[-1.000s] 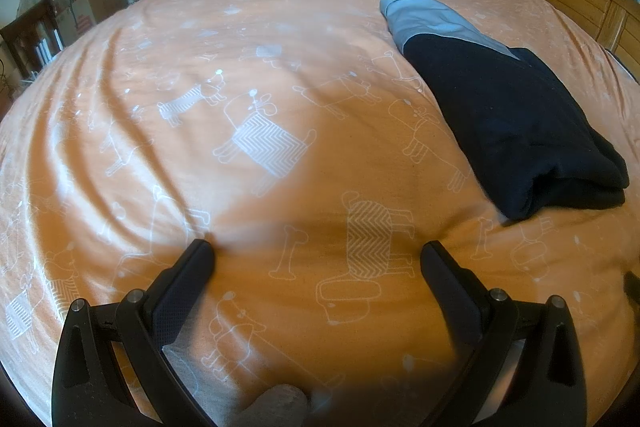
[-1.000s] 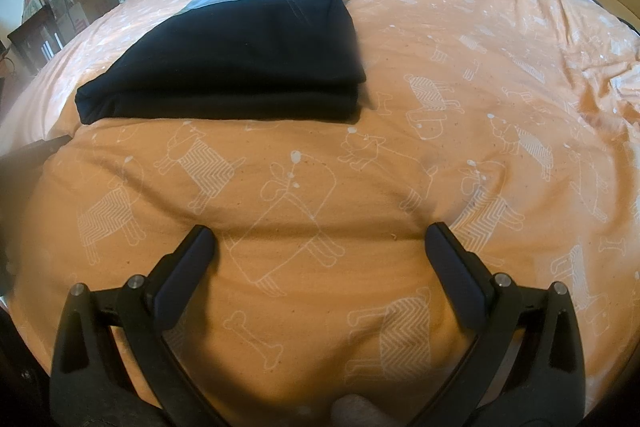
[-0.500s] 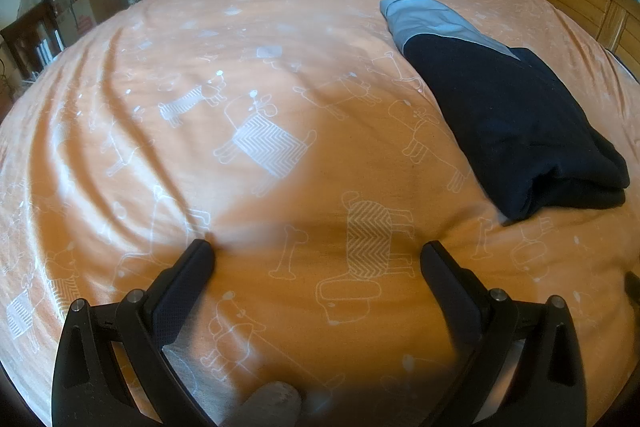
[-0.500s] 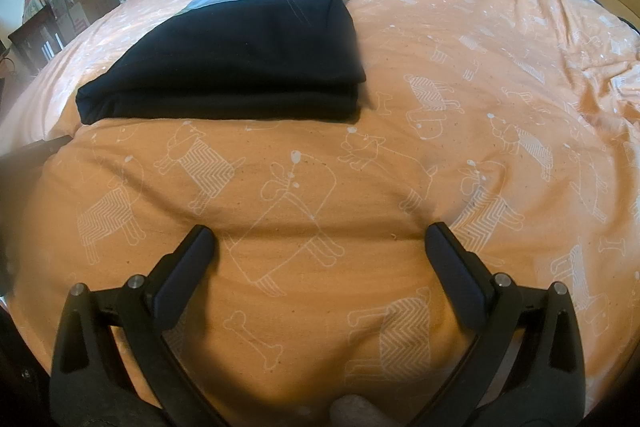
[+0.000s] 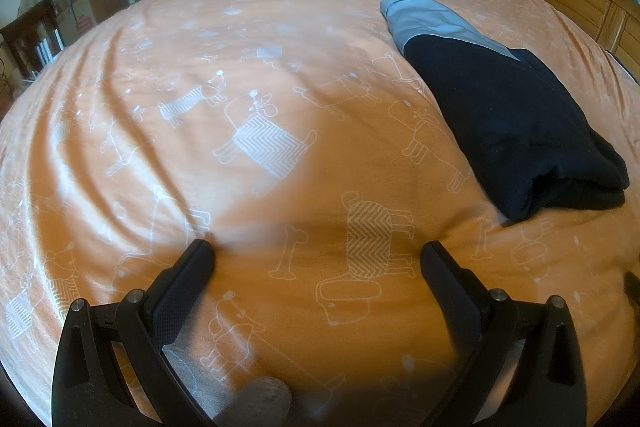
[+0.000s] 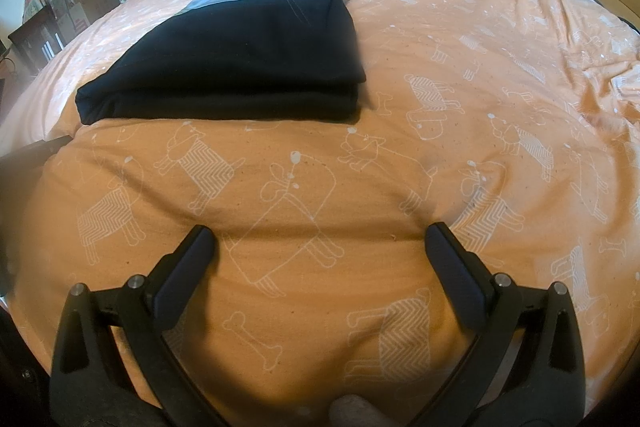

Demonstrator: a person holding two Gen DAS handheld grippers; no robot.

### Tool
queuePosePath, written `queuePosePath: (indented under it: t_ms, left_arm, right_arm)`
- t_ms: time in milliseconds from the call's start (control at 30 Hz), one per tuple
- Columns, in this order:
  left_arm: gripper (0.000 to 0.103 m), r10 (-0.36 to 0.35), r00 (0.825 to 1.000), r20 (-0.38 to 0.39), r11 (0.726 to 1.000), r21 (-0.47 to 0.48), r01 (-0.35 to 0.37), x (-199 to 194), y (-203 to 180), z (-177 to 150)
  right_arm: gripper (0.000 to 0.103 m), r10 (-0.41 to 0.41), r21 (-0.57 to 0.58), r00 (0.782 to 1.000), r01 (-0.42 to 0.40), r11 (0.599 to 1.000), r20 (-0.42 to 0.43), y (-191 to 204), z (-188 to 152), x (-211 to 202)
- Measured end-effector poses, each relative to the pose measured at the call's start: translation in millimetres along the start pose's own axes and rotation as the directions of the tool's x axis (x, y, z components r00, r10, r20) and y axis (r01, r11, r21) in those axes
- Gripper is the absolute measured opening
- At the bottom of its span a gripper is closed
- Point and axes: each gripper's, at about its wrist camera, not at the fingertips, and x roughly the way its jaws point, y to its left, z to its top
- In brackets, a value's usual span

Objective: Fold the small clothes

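Lying folded on the orange bedsheet (image 5: 280, 39) w/ white dog print, the dark navy garment (image 5: 516, 131) w/ a light blue end sits at right of frame in left wrist view, upper left-centre in right wrist view (image 6: 240, 59). Left hand-held gripper (image 5: 316, 255) has fingers spread wide, nothing btwn them, tips low over the sheet, apart from the garment. Right hand-held gripper (image 6: 318, 241) same: wide, empty, garment's folded edge lying above it in frame.

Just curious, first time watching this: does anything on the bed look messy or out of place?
Nothing stands out. The dark garment lies neatly folded on the orange bedspread, which is only lightly wrinkled. Both hand-held grippers are open and empty.
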Motion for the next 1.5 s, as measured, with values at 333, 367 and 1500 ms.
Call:
queuePosePath:
  t_ms: [333, 367, 1500]
  left_arm:
    - [0.103, 0.000, 1.000, 0.003, 1.000, -0.001, 0.000, -0.5, -0.4, -0.3]
    - [0.103, 0.002, 1.000, 0.004, 1.000, -0.001, -0.002, -0.8, -1.1, -0.5]
    - [0.103, -0.026, 1.000, -0.007, 0.999, -0.026, 0.026, -4.9, 2.4, 4.2]
  right_arm:
    - [0.103, 0.001, 0.000, 1.000, -0.001, 1.000, 0.000, -0.1, 0.1, 0.1]
    - [0.103, 0.001, 0.000, 1.000, -0.001, 1.000, 0.000, 0.0, 0.0, 0.1]
    - [0.103, -0.016, -0.011, 1.000, 0.016, 1.000, -0.004, 2.8, -0.3, 0.6]
